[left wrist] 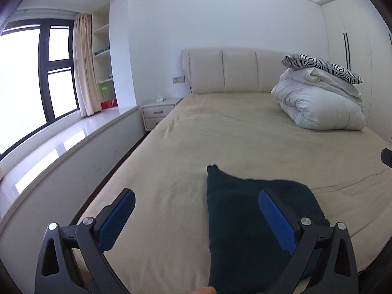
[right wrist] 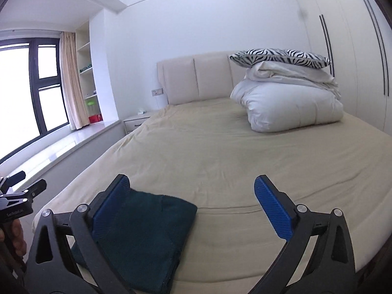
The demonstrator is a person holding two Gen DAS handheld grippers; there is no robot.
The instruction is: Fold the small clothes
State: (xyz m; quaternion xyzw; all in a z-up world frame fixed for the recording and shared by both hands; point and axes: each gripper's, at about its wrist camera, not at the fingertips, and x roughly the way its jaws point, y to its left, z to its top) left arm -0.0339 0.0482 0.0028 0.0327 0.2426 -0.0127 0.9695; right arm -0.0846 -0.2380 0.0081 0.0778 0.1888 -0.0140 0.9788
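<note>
A dark teal knitted garment point(left wrist: 242, 225) lies folded flat on the beige bed sheet point(left wrist: 220, 132) near the foot of the bed. It also shows in the right wrist view point(right wrist: 144, 232). My left gripper point(left wrist: 196, 203) is open and empty, held above the garment's left edge. My right gripper point(right wrist: 192, 191) is open and empty, with its left finger over the garment's left part. The left gripper's body shows at the left edge of the right wrist view point(right wrist: 17, 196).
A folded white duvet point(right wrist: 291, 107) with a zebra pillow point(right wrist: 279, 57) sits at the head of the bed on the right. A nightstand point(left wrist: 159, 112), a window ledge point(left wrist: 61, 144) and shelves point(left wrist: 103, 73) are on the left. A wardrobe point(right wrist: 355, 61) stands on the right.
</note>
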